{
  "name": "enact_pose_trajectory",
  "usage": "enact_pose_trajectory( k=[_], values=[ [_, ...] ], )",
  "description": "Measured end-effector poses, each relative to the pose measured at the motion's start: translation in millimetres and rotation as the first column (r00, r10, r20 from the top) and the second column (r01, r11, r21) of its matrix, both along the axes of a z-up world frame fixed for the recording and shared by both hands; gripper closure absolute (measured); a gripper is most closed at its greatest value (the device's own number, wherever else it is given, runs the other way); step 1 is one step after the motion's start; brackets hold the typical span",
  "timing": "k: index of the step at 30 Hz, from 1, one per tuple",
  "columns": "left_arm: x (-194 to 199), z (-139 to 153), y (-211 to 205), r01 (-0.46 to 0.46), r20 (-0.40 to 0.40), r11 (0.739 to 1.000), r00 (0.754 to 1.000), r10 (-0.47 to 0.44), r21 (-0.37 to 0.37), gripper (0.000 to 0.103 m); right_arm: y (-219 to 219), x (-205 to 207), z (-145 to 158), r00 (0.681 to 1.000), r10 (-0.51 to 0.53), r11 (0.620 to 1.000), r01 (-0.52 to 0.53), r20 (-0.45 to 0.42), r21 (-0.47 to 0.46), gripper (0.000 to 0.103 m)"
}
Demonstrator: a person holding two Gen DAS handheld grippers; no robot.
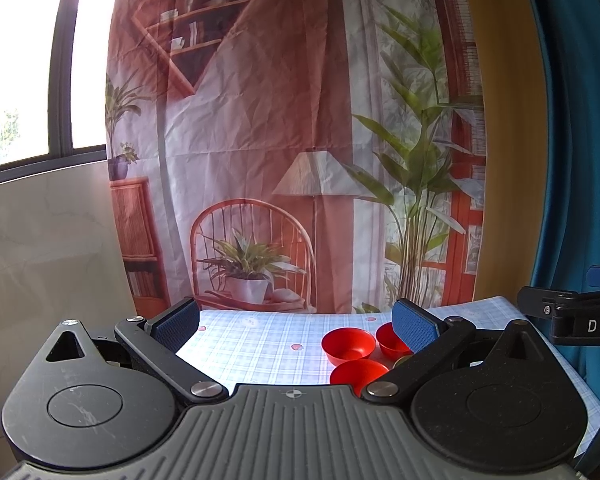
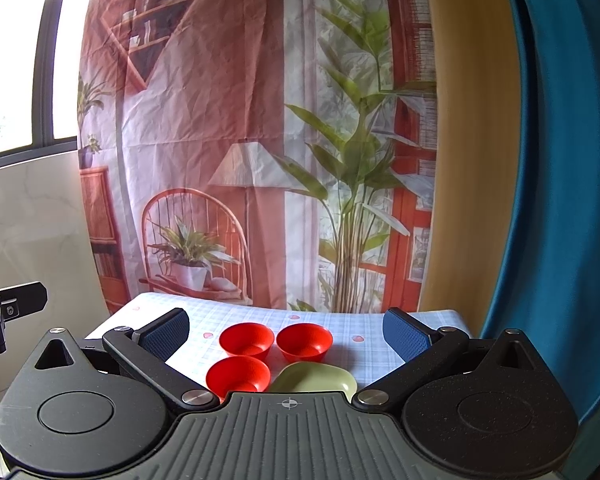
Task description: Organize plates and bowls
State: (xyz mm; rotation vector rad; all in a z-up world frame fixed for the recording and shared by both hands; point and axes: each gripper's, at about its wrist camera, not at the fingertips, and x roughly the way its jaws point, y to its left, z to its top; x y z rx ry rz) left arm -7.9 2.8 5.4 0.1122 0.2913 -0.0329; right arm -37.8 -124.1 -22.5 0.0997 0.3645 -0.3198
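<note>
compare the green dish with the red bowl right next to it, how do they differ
The green dish is pale olive; the near red bowl is bright red. The dish looks elongated and irregular in outline, while the bowl is round. The dish seems shallower, with gentler sides than the bowl's. Both stand upright and empty on the checked tablecloth, side by side, partly hidden by the gripper body.

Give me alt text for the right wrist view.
Three red bowls and a green dish sit on a checked tablecloth, framed by the open right gripper fingers. A printed backdrop hangs behind.
</note>
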Motion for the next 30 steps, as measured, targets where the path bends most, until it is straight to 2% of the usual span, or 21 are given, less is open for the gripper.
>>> enact_pose_trajectory(
  k=[5,10,17,21,24,27,30],
  values=[
    [1.0,-0.6,0.8,0.009,-0.007,1.000,1.000,-0.009,-0.007,0.000,-0.3,0.5,-0.2,1.000,0.001,1.000,-0.001,0.003,0.006,0.000],
    [5.6,-4.4,4.0,0.007,-0.027,1.000,1.000,-0.008,-0.027,0.000,-6.7,4.4,-2.3,1.000,0.022,0.998,-0.023,0.014,0.061,0.000],
    [18.0,-15.3,6.6,0.000,-0.065,0.999,0.998,-0.003,-0.050,0.000,-17.8,15.7,-16.8,1.000,0.014,0.996,-0.014,0.001,0.087,0.000],
    [29.0,-21.3,11.0,0.003,-0.049,0.998,0.999,-0.006,-0.061,0.000,-23.3,19.6,-27.0,0.999,-0.009,0.998,0.007,0.033,0.068,0.000],
    [48.3,-28.0,18.1,-0.041,-0.028,0.996,0.999,0.039,-0.083,0.000,-32.4,26.5,-39.3,0.996,-0.044,0.998,0.041,0.082,0.039,0.000],
    [72.8,-37.9,25.4,-0.091,-0.021,0.992,0.996,0.090,-0.092,0.000,-43.3,42.4,-52.7,0.992,-0.082,0.997,0.081,0.095,0.014,0.000],
    [96.5,-54.6,32.1,-0.127,-0.015,0.987,0.992,0.126,-0.102,0.000,-55.6,59.4,-75.1,0.983,-0.109,0.993,0.113,0.145,-0.021,0.000]
  ],
)
